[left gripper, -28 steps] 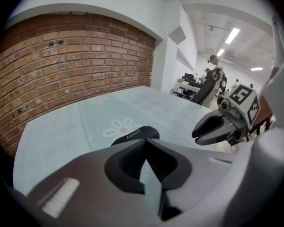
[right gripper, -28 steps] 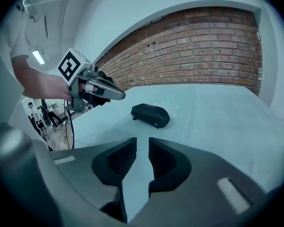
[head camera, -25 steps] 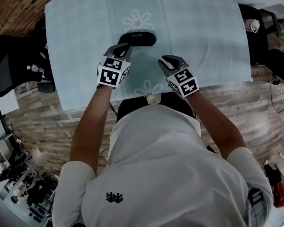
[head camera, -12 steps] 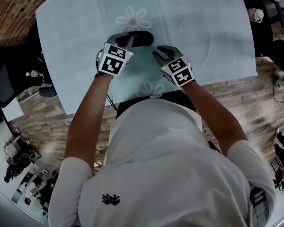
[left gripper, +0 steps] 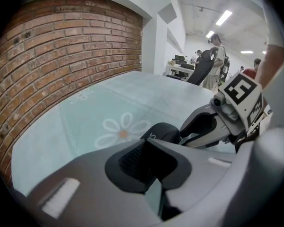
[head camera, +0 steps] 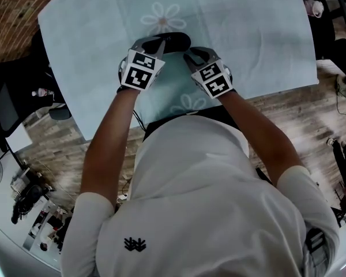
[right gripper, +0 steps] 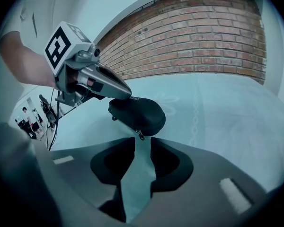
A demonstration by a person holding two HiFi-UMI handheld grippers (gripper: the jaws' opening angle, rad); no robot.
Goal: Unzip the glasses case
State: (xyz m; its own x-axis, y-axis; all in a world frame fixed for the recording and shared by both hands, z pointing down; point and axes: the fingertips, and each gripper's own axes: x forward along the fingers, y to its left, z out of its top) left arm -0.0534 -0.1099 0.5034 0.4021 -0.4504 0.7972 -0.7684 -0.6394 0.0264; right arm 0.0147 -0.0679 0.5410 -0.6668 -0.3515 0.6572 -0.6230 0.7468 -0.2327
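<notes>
A black zipped glasses case [head camera: 173, 40] lies on the pale blue flower-print tablecloth [head camera: 248, 33]. In the right gripper view its small zipper pull [right gripper: 140, 136] hangs at the near end of the case [right gripper: 138, 115], just in front of the gap of my right gripper [right gripper: 142, 143]. That gripper's jaws are opening, with only cloth showing between them. My left gripper [head camera: 154, 46] looks shut, and its tips rest on top of the case's left end [right gripper: 114, 91]. From the left gripper view, the case [left gripper: 163, 131] shows just past the jaws.
A brick wall [left gripper: 61, 56] runs along the table's far side. The table's near edge [head camera: 161, 117] lies right against the person's body. Black office chairs [head camera: 11, 91] stand to the left, and people [left gripper: 217, 56] are standing at the far end of the room.
Both grippers have moved forward and down toward the case. The left one has come onto its left end, and the right one has closed in on its right end.
</notes>
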